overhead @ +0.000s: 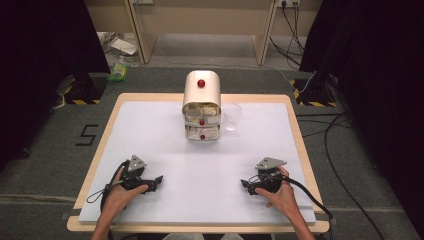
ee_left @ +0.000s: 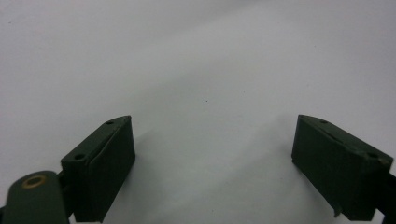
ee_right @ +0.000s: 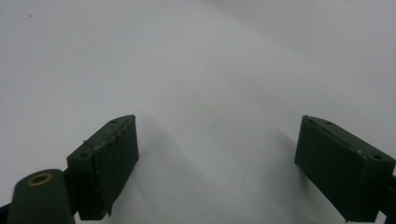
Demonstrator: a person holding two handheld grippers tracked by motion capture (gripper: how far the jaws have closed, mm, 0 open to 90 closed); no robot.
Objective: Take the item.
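Note:
A cream drawer cabinet [overhead: 202, 106] with red round knobs stands at the table's far middle; its drawers hold pale crumpled material. A clear plastic cup [overhead: 232, 116] stands just right of it. My left gripper [overhead: 159, 179] rests on the white table surface near the front left, held by a hand, jaws pointing right. My right gripper [overhead: 243, 184] rests near the front right, jaws pointing left. In the left gripper view the left gripper [ee_left: 212, 154] stands wide open over bare white surface. The right gripper [ee_right: 217, 154] in its own view is likewise open with nothing between its jaws.
The white mat [overhead: 150, 130] covers a wooden table [overhead: 107, 125]. Cables [overhead: 320, 200] trail from each gripper off the front edge. Beyond the table lie grey floor, black curtains at both sides, and wooden furniture legs at the back.

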